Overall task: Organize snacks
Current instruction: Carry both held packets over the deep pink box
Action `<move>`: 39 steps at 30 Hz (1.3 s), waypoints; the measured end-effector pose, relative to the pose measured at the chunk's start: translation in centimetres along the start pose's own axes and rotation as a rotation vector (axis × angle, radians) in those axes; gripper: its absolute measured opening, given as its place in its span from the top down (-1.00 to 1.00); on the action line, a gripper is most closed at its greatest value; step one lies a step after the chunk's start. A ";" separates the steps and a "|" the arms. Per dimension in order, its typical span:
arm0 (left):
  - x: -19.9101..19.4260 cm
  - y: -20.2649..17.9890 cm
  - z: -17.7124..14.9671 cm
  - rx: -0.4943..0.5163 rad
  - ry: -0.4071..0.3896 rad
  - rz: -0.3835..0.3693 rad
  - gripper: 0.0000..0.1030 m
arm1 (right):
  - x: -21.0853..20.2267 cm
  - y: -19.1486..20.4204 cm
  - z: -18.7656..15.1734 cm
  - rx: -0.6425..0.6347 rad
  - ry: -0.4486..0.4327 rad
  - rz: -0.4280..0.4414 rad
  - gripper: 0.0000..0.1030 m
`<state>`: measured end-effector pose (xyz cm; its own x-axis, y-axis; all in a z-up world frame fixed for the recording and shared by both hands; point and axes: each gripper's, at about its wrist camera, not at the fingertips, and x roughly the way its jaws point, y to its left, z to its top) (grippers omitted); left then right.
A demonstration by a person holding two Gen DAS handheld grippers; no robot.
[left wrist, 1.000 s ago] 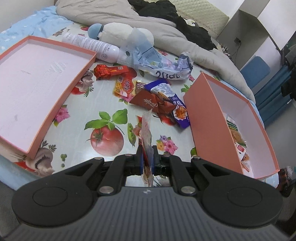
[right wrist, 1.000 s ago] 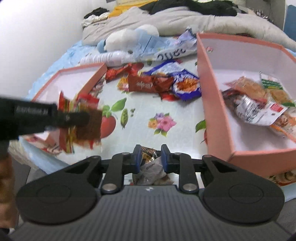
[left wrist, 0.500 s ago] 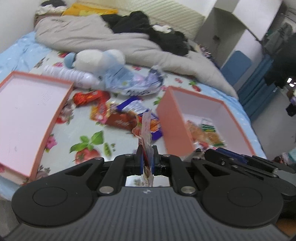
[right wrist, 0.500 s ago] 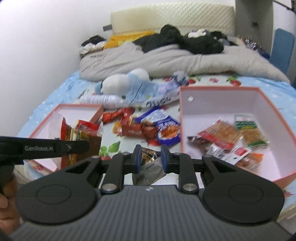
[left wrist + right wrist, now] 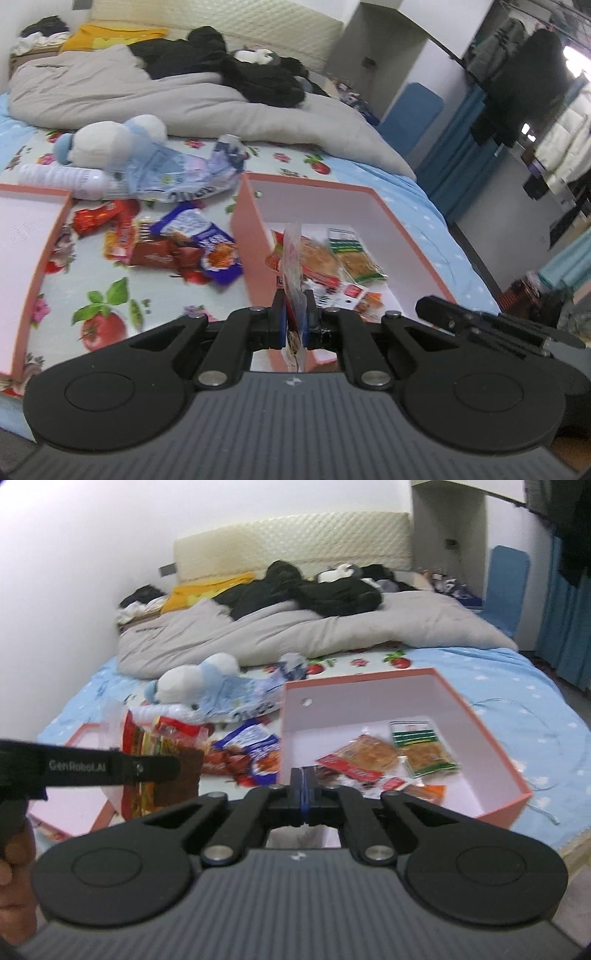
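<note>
Roughly, the sorting looks partway done. Inside the deep pink box (image 5: 480, 716) on the bed (image 5: 535, 686) lie several snack packets, among them a green-striped cracker pack (image 5: 423, 747) and a flat orange pastry pack (image 5: 364, 757). Between that box and the shallow pink lid (image 5: 22, 236) to its left, a loose pile of snacks (image 5: 177, 243) waits on the fruit-print sheet: red wrappers, a brown one, a purple-and-white bag.

Edge-on in the left hand-held gripper (image 5: 294, 317) is a thin red-and-white packet (image 5: 293, 258), clamped and raised in front of the deep box; I judge it bound for that box. Nothing sits in the right hand-held gripper (image 5: 303, 794), whose jaws are pressed together.

By my count at least 5 packets remain outside, plus the one in hand. Close behind the pile lie a crumpled plastic bag (image 5: 184, 170) and a plush toy (image 5: 107, 142).
</note>
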<state>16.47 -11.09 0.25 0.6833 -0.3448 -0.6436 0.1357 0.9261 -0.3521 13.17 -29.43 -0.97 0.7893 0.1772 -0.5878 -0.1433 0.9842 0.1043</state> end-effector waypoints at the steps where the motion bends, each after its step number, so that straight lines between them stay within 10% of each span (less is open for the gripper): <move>1: 0.6 -0.3 -0.1 0.007 0.008 -0.001 0.83 | 0.4 -0.4 -0.1 0.005 0.001 -0.011 0.95; 39: 21.7 -6.4 3.5 0.117 0.263 -0.059 0.82 | 13.2 -12.5 -0.9 0.179 0.210 -0.045 0.94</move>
<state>32.96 -23.96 -9.08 0.4645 -0.4123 -0.7838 0.2620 0.9094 -0.3231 24.85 -39.40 -10.76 0.6489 0.1473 -0.7465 0.0113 0.9791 0.2031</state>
